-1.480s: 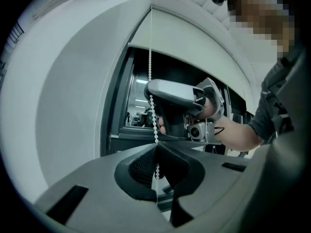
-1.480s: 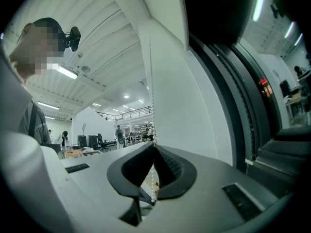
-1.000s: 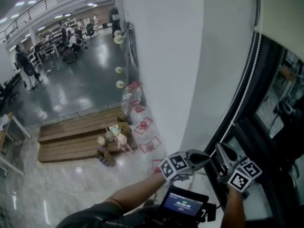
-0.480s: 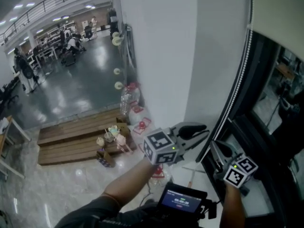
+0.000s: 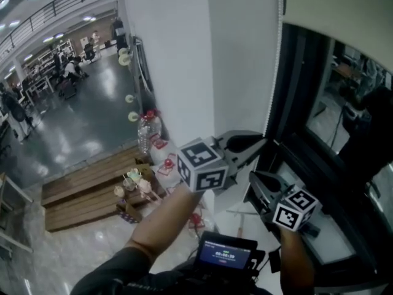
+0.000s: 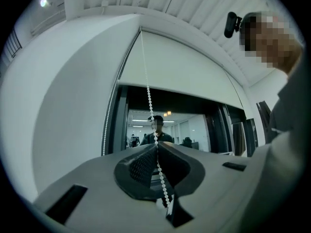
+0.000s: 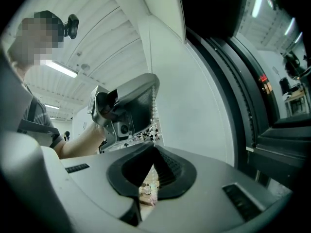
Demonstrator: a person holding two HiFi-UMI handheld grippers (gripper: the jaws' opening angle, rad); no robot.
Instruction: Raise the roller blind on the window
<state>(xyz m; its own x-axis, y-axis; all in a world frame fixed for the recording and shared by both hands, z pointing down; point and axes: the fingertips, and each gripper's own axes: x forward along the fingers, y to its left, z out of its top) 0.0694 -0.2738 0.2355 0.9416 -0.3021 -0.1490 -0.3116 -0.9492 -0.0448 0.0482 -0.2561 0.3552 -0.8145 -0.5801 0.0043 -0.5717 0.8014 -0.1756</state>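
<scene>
Dark window (image 5: 341,106); cream roller blind (image 5: 344,11) half-up

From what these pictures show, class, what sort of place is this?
Probably a large open-plan office: rows of desks across a polished floor, an upper-level railing, and a window with a roller blind.

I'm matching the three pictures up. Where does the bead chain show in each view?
Head view: the chain hangs right of centre along the window frame, down to the left gripper.
Left gripper view: chain at centre, from the blind down between the jaws, which pinch it.
Right gripper view: chain just above centre, beside the left gripper.
Shared landmark: the dark window frame.
</scene>
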